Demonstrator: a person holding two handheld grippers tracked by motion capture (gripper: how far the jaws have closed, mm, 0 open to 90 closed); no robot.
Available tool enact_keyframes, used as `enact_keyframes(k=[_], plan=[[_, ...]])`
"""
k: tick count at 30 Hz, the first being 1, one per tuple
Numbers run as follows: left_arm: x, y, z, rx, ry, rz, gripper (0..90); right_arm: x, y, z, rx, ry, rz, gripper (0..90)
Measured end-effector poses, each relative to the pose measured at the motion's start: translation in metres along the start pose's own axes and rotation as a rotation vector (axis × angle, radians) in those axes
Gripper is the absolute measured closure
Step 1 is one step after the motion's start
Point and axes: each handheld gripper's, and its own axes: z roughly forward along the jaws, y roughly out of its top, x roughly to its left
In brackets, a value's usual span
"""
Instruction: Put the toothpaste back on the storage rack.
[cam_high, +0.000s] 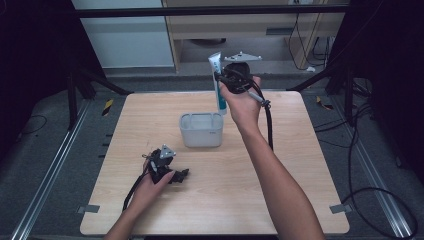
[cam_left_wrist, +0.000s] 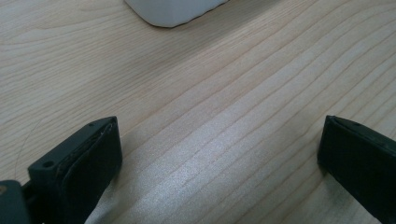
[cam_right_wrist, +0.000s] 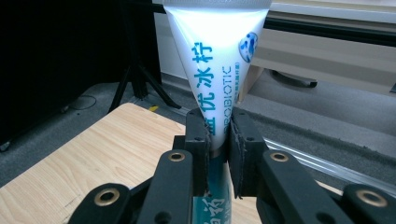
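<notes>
The right tongs (cam_high: 223, 79) grip a toothpaste tube (cam_high: 218, 82) around its middle and hold it upright in the air, just behind the grey bin (cam_high: 201, 131). The pick-up looks done; lowering the tube into the bin is left. The left tongs (cam_high: 181, 176) rest open on the counter (cam_high: 290, 165), holding nothing

we look down from above the near edge onto the wooden table (cam_high: 215, 200); the left gripper view skims it closely, sharing the grey basket (cam_left_wrist: 173, 11); the right gripper view faces far, level.
</notes>
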Motion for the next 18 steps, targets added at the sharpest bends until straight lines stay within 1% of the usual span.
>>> enact_keyframes(k=[6,10,18], plan=[[0.0,0.0,0.0,0.002,0.0,0.002,0.0,0.002,0.002,0.008,-0.011,0.007,-0.001,79.3],[0.0,0.0,0.0,0.002,0.0,0.002,0.0,0.002,0.003,0.013,-0.015,0.002,0.004,79.3],[0.0,0.0,0.0,0.001,0.0,0.002,0.0,0.004,0.004,0.018,-0.027,0.003,0.009,79.3]])
